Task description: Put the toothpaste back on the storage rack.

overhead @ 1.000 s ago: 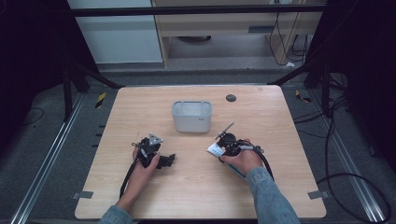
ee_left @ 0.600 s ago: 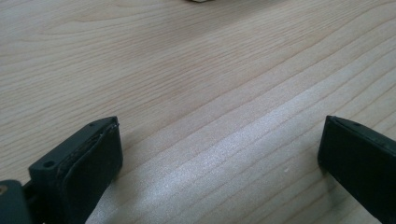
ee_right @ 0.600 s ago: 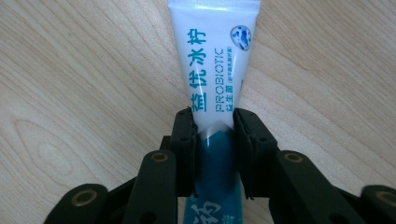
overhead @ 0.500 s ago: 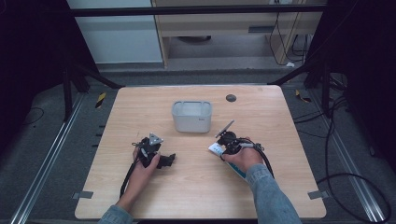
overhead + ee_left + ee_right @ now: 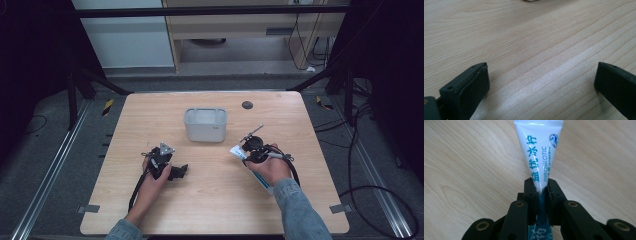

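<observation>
A white toothpaste tube (image 5: 540,152) with teal lettering is pinched between the jaws of my right gripper (image 5: 541,186), which have just been closing and now press on its sides. In the high view the tube's flat end (image 5: 235,151) sticks out to the left of the right gripper (image 5: 245,154) at the table's right middle. My left gripper (image 5: 180,171) rests low on the wood at the left middle. Its fingers (image 5: 471,85) stand wide apart with bare tabletop between them.
A grey rectangular tub (image 5: 205,131) stands at the centre of the wooden table (image 5: 150,115), behind both hands. A small dark round disc (image 5: 247,105) lies near the far edge. Cables trail from both grippers toward the person.
The right hand has risen and shifted slightly with the tube in its jaws. The left hand has stayed where it was.
</observation>
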### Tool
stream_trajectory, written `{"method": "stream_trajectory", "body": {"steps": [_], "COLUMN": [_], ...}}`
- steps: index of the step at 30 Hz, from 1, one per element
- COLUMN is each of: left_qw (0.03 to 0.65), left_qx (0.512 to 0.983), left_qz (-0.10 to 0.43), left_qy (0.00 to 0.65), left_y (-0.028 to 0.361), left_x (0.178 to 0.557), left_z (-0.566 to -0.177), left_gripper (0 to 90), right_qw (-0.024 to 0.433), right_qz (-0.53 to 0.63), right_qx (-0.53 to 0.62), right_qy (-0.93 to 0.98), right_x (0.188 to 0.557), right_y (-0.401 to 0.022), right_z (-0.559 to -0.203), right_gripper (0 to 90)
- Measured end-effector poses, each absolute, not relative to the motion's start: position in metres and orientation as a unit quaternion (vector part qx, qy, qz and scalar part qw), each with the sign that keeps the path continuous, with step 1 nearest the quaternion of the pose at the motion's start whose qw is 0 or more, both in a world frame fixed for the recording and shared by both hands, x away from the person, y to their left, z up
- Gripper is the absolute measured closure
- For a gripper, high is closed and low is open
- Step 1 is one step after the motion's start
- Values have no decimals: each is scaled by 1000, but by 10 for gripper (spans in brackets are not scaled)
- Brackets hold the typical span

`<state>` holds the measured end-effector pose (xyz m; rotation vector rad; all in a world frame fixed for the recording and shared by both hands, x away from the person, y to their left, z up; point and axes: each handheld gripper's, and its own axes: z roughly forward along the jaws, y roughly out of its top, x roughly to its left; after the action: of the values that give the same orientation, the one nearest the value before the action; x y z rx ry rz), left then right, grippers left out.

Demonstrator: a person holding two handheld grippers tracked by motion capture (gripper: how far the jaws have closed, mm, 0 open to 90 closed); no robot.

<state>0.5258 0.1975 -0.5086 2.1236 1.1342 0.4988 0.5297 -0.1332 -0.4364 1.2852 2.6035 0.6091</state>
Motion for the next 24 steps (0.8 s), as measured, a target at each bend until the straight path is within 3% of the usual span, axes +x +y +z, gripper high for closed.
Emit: {"method": "stream_trajectory", "body": {"steps": [24], "left_qw": [336], "left_qx": [813], "left_qz": [192], "left_qy": [436], "left_y": [198], "left_x": [524], "left_z": [-509], "left_gripper": [0], "right_qw": [146], "right_qz": [274], "right_qx": [452], "right_qy": [836], "right_x": [522], "right_y": [-155], "right_z": [-400], "right_gripper": [803]}}
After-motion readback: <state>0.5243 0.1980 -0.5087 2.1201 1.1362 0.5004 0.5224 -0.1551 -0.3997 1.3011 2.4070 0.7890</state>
